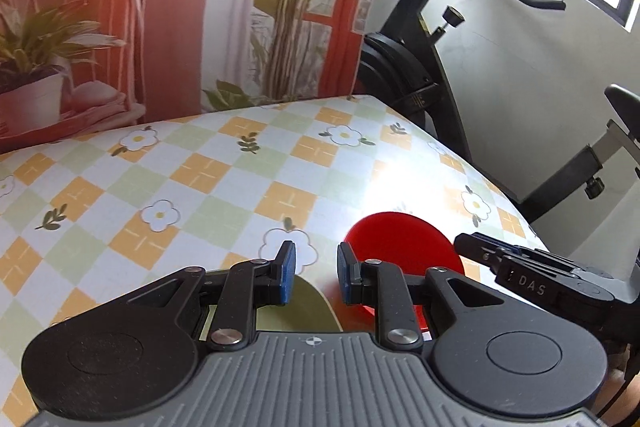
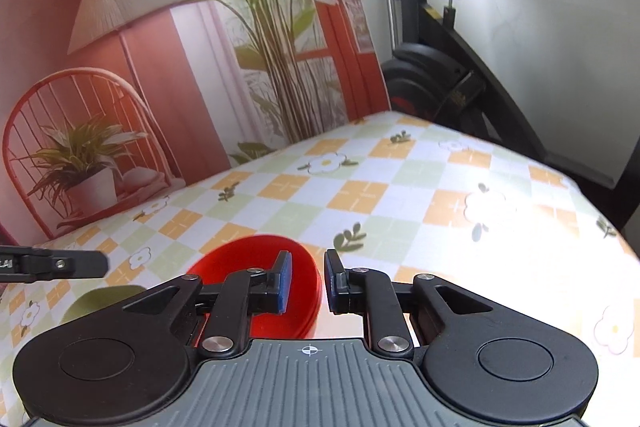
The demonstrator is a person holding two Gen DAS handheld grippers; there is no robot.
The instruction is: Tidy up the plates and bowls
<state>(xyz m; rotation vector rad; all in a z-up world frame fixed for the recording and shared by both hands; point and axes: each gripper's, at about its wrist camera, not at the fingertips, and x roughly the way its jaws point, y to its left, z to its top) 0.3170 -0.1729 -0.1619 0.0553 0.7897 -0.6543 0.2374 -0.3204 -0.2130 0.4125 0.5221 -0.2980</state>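
A red bowl (image 1: pixel 404 247) (image 2: pixel 256 263) sits on the checked tablecloth near the front edge. Beside it, on its left, lies an olive green plate (image 1: pixel 304 307) (image 2: pixel 96 301), mostly hidden under the grippers. My left gripper (image 1: pixel 316 273) hovers open above the gap between plate and bowl, holding nothing. My right gripper (image 2: pixel 307 285) is open too, its left finger over the bowl's right rim, its right finger outside the bowl. The right gripper's body (image 1: pixel 532 275) shows at the right of the left wrist view, and the left gripper's finger (image 2: pixel 60 263) at the left of the right wrist view.
The table (image 1: pixel 224 179) carries a yellow, green and white flowered cloth. A printed backdrop (image 2: pixel 160 59) of a chair and plants stands along its far edge. An exercise bike (image 1: pixel 436 39) stands off the table's right side by a white wall.
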